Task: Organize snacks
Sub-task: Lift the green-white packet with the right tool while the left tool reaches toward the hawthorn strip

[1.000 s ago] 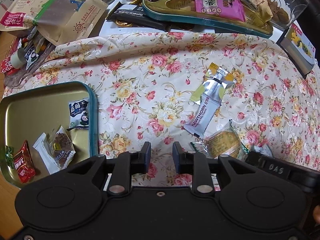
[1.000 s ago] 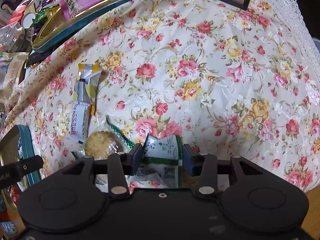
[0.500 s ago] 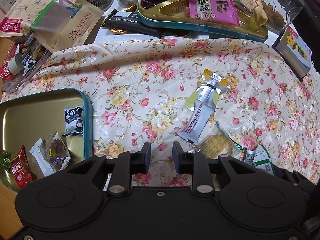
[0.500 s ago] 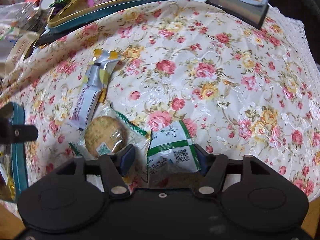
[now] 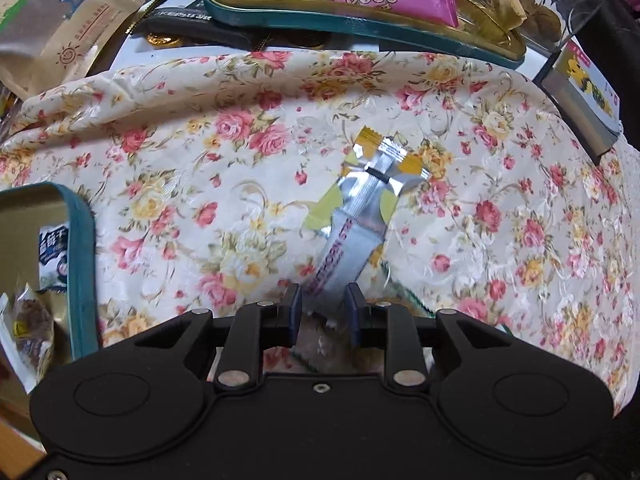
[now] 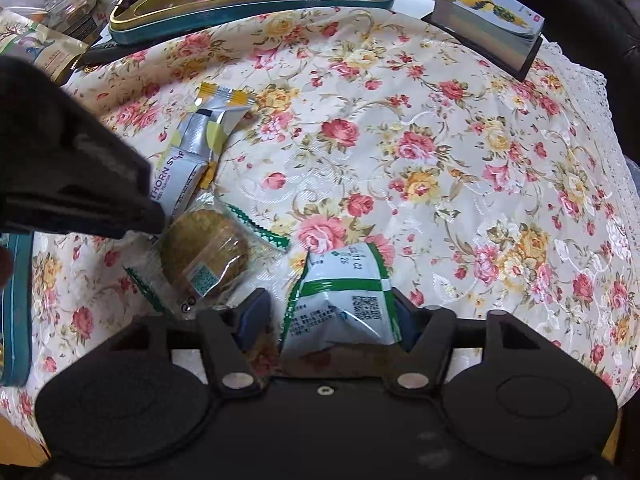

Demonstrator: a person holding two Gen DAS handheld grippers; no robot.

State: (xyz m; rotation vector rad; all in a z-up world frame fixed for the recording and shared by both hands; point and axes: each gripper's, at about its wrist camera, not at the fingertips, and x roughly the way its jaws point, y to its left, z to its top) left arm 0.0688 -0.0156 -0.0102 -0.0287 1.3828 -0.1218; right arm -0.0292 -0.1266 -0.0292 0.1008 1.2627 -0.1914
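Note:
A silver and yellow hawthorn strip packet (image 5: 360, 216) lies on the floral cloth. Its near end sits between the fingers of my left gripper (image 5: 323, 312), which is open around it. The packet also shows in the right wrist view (image 6: 196, 152), next to the left gripper's black body (image 6: 76, 172). A round biscuit in clear wrap (image 6: 206, 258) lies beside it. My right gripper (image 6: 326, 320) is open wide, with a green and white snack packet (image 6: 344, 300) lying loose between its fingers.
A teal-rimmed gold tray (image 5: 82, 264) with several small snacks sits at the left. A second teal tray (image 5: 360, 20) full of snacks stands at the back. A card box (image 6: 492, 24) lies at the back right. Paper bags (image 5: 52, 28) lie at back left.
My left gripper has moved right and forward onto the near end of the hawthorn strip. My right gripper has opened wide and let go of the green packet, pulling back a little.

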